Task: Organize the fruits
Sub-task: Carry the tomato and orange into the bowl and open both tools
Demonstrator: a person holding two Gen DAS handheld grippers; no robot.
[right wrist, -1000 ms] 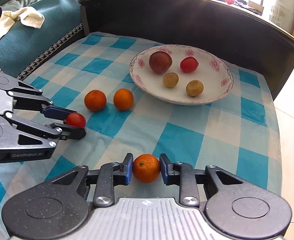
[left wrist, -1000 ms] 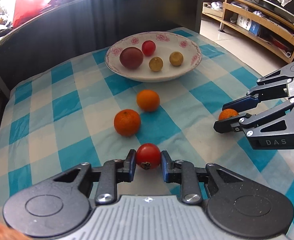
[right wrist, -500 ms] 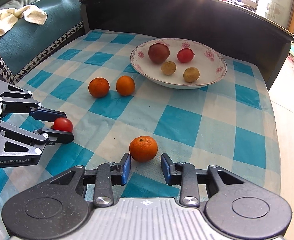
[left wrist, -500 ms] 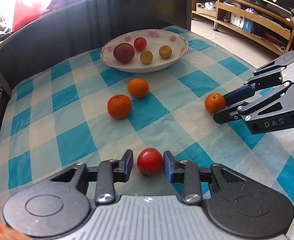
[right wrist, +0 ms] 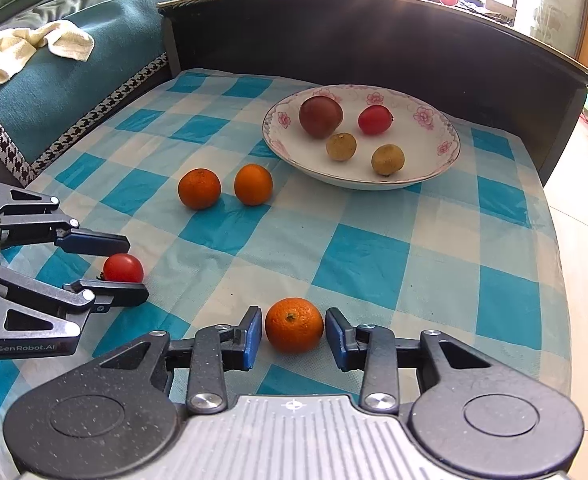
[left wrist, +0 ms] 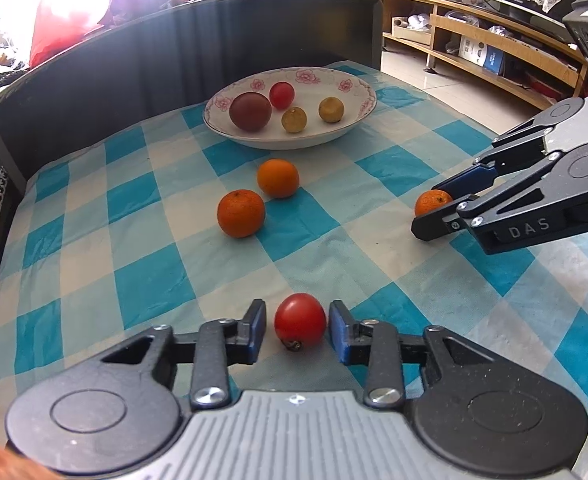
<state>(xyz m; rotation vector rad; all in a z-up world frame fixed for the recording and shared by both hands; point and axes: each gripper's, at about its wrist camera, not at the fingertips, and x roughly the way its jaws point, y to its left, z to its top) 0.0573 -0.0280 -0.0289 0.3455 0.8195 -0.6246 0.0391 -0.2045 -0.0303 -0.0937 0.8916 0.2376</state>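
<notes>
My left gripper (left wrist: 296,330) is open, its blue pads on either side of a red tomato (left wrist: 300,319) that rests on the checked cloth; small gaps show on both sides. It also shows in the right wrist view (right wrist: 123,268). My right gripper (right wrist: 293,336) is open around an orange (right wrist: 294,324) on the cloth, not touching it. Two more oranges (left wrist: 241,213) (left wrist: 278,178) lie mid-table. A white flowered bowl (left wrist: 354,120) holds a dark plum, a red tomato and two small yellow-brown fruits.
A dark curved headboard (left wrist: 174,52) rises behind the bowl. The table's right edge (right wrist: 554,240) drops to a tiled floor. A teal sofa with a cream cloth (right wrist: 34,48) lies to the left. Wooden shelves (left wrist: 474,52) stand at the far right.
Both grippers have opened and let go of their fruit. The tomato and the orange now rest on the cloth, and both grippers have drawn back a little.
</notes>
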